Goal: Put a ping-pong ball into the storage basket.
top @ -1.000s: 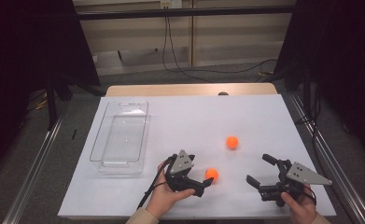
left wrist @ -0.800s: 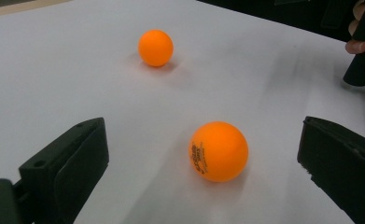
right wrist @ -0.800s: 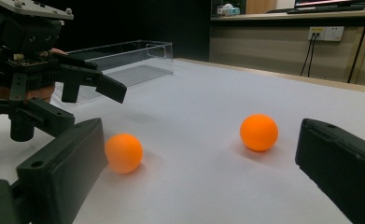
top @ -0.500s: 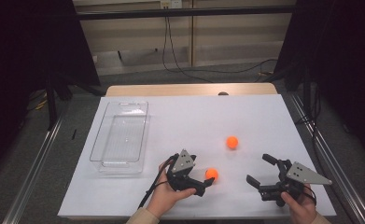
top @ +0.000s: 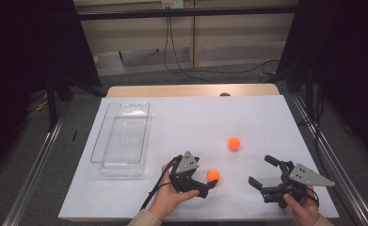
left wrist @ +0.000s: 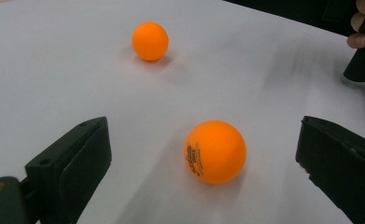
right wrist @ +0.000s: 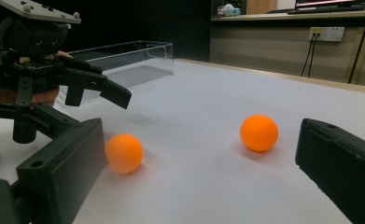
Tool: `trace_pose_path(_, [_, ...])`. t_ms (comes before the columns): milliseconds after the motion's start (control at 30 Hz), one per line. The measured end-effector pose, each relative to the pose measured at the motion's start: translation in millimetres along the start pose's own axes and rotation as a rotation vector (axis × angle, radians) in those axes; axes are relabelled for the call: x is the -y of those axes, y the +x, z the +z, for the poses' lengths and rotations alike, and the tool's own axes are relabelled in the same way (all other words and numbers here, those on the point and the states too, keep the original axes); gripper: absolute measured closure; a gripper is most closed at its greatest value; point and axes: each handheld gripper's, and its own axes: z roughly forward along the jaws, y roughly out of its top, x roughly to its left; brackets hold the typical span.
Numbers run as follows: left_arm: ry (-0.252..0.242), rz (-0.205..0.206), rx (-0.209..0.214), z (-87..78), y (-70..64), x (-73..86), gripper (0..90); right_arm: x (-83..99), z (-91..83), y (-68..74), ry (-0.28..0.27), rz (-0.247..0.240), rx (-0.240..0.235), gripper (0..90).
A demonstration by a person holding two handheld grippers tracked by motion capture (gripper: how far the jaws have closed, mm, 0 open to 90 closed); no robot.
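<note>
Two orange balls lie on the white table. The near ball [top: 213, 175] [left wrist: 215, 151] sits between the wide jaws of my left gripper [top: 209, 181] [left wrist: 203, 140], which is open and clear of it on both sides. The far ball [top: 234, 143] [left wrist: 150, 41] rests farther back, untouched. My right gripper [top: 261, 170] [right wrist: 199, 154] stands open low over the table at the front right, facing both the near ball [right wrist: 123, 153] and the far ball [right wrist: 259, 132]. The left gripper [right wrist: 91, 88] appears beyond them.
A clear plastic bin [top: 120, 139] [right wrist: 124, 60] stands empty at the table's left side. The table's front edge [top: 196, 219] runs just below both hands. A wooden strip [top: 191, 90] borders the far edge.
The left hand has shifted only slightly around the near ball. Both balls and the right gripper have stayed where they were.
</note>
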Motion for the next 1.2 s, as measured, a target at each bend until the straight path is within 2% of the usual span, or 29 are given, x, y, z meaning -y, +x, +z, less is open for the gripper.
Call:
trace_pose_path(500, [0.033,0.02,0.012,6.5,-2.5,0.4,3.4,0.2,0.5,0.0,0.002,0.0,-0.001,1.5])
trace_pose_path(967, [0.054,0.004,0.017,13.6,-3.7,-0.2,3.6,0.2,0.4,-0.2,0.002,0.002,-0.001,1.5])
trace_pose_path(1200, [0.07,0.011,0.017,15.5,-3.8,-0.5,4.2,0.2,0.4,-0.2,0.001,0.001,-0.002,1.5])
